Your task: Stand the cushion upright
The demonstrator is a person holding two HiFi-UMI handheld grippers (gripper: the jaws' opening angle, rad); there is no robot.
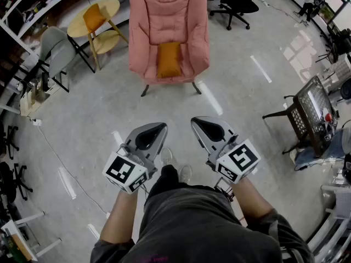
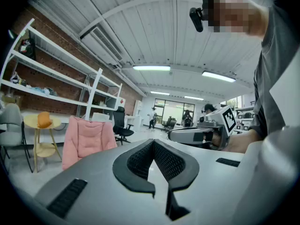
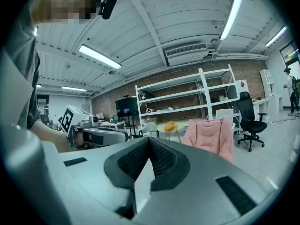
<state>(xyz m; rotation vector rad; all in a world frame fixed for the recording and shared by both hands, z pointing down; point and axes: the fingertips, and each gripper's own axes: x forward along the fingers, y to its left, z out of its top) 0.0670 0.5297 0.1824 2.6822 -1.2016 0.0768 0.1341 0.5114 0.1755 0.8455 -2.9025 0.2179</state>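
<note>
Far left in the head view, a grey chair (image 1: pixel 55 48) sits by the shelving. Next to it is a yellow round table (image 1: pixel 109 7) with an orange pillow (image 1: pixel 94 17) on top. Moving across to the middle, there's the pink armchair (image 1: pixel 169 21), and on its seat lies the cushion (image 1: pixel 169 59), orange, its far edge up near the backrest. Whether it's flat or leaning slightly, I can't tell from up here. Down in the foreground, both tools hang over the pale floor (image 1: pixel 109 108), well apart from the armchair and pointing toward it. The left gripper (image 1: pixel 159 130) is clenched; its own view shows the left gripper (image 2: pixel 152 143) with its ribbed tips pressed together and nothing caught between them. The armchair and the table with its pillow stand off in the distance on that view's left. Right beside it, the right gripper (image 1: pixel 198 124) is closed up the same way. The right gripper view shows the right gripper (image 3: pixel 149 140) with its tips meeting and holding nothing, the armchair beyond on its right. Over to the top right, a black office chair (image 1: pixel 237 1) stands behind the armchair. At the far right edge is a dark wooden chair (image 1: pixel 299 116), loaded with gear.
</note>
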